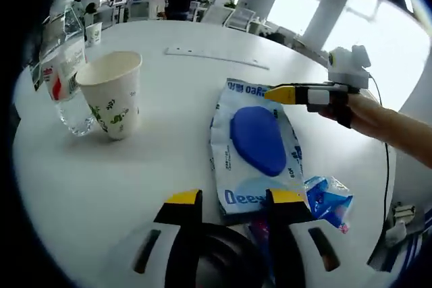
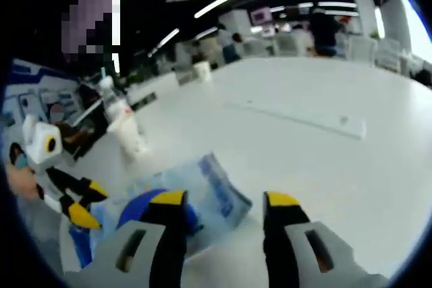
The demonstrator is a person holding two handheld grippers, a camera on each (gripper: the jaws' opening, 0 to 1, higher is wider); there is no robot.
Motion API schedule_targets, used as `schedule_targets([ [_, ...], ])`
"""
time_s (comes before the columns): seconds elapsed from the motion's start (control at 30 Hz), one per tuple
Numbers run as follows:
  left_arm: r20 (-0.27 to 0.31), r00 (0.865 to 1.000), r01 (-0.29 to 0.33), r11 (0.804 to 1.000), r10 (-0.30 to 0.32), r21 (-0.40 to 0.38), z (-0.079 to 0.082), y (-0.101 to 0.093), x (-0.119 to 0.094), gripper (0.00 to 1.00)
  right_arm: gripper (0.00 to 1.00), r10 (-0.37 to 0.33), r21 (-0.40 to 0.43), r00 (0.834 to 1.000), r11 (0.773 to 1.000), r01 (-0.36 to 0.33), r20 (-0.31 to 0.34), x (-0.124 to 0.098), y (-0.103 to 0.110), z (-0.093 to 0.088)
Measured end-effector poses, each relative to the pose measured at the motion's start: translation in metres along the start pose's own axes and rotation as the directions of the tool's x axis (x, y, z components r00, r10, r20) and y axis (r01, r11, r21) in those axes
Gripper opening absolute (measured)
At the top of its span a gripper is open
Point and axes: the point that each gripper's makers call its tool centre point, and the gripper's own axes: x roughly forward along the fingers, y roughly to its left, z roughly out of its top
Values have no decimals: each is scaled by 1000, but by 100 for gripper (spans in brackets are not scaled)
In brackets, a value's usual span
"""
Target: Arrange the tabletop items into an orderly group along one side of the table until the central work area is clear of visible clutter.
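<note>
While the wet-wipes pack (image 1: 256, 145) lies flat in the middle of the tabletop (image 1: 169, 85), I'd call this job barely begun. My left gripper (image 1: 231, 202) hangs at its near edge, fingers spread and empty. My right gripper (image 2: 223, 202) is at the pack's far side, fingers parted, one over the pack's blue lid, gripping nothing as far as I can tell. A small blue wrapper (image 1: 329, 200) sits just beside the pack. Off to one side, the paper cup (image 1: 113, 94) stands touching the clear bottle (image 1: 67, 79): a group worth joining. A white ruler (image 1: 216, 57) lies well apart.
</note>
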Motion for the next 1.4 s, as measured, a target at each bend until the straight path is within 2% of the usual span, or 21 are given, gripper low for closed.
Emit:
schedule_targets([
  [0.13, 4, 1000, -7, 1000, 7, -12, 0, -2, 0, 24, 28, 1, 1, 1000, 1000, -1, -4, 0, 1, -2],
  [0.23, 4, 1000, -27, 1000, 27, -8, 1, 4, 0, 19, 18, -8, -34, 1000, 999, 7, -22, 0, 0, -6],
  [0.3, 8, 999, -32, 999, 32, -17, 2, 7, -2, 14, 7, -4, -48, 1000, 999, 3, -22, -2, 0, -6],
  [0.37, 16, 999, -34, 999, 35, -27, 4, 10, -4, 11, 5, 2, -42, 1000, 999, -3, -16, -3, 2, -5],
  [0.43, 19, 999, -38, 999, 38, -26, 5, 11, -4, 7, 2, 6, -74, 1000, 997, -8, -23, -4, 6, -5],
  [0.5, 32, 999, -39, 999, 39, -2, 9, 11, -6, 0, 0, 10, -68, 1000, 998, -12, -19, -6, 8, -4],
  [0.73, 48, 997, -61, 998, 60, 20, 15, 12, -10, 0, 0, -12, -31, 1000, 999, 12, 3, -18, 11, 0],
  [1.03, 76, 995, -78, 991, 70, 113, 36, 16, -16, 0, 0, -42, 33, 995, 999, 40, 88, -40, 18, 13],
  [1.17, 85, 993, -94, 980, 80, 173, 44, 17, -19, 0, 0, -57, 51, 993, 997, 51, 104, -48, 22, 12],
  [1.3, 67, 994, -97, 968, 83, 231, 46, 19, -16, 0, 0, -73, 68, 991, 996, 66, 114, -55, 24, 8],
  [1.4, 76, 993, -101, 965, 85, 243, 51, 19, -17, 0, 0, -79, 86, 989, 994, 69, 126, -59, 25, 7],
])
